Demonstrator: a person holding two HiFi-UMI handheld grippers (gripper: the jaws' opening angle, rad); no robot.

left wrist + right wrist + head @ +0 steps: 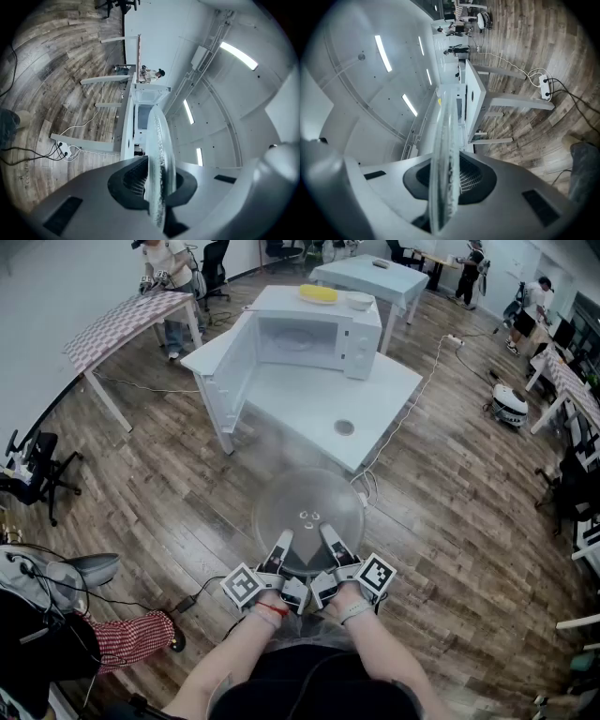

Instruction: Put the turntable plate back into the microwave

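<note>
Closest in, the left tongs (279, 551) and the right tongs (332, 546) sit side by side, each clamped on the near rim of the clear glass plate (309, 507). In each gripper view the rim stands edge-on between the jaws, which close on both its faces: left tongs (157, 187) on the plate (159, 150), right tongs (445, 183) on the plate (443, 140). The plate is held roughly level above the wooden floor (178, 502), in front of the microwave (314, 334) and well short of it. The microwave stands on a white surface (375, 390) with its door (230, 371) swung wide open. A small round disc (344, 427) lies in front of the microwave. On top of it rest a yellow thing (318, 293) and a white bowl (359, 301).
</note>
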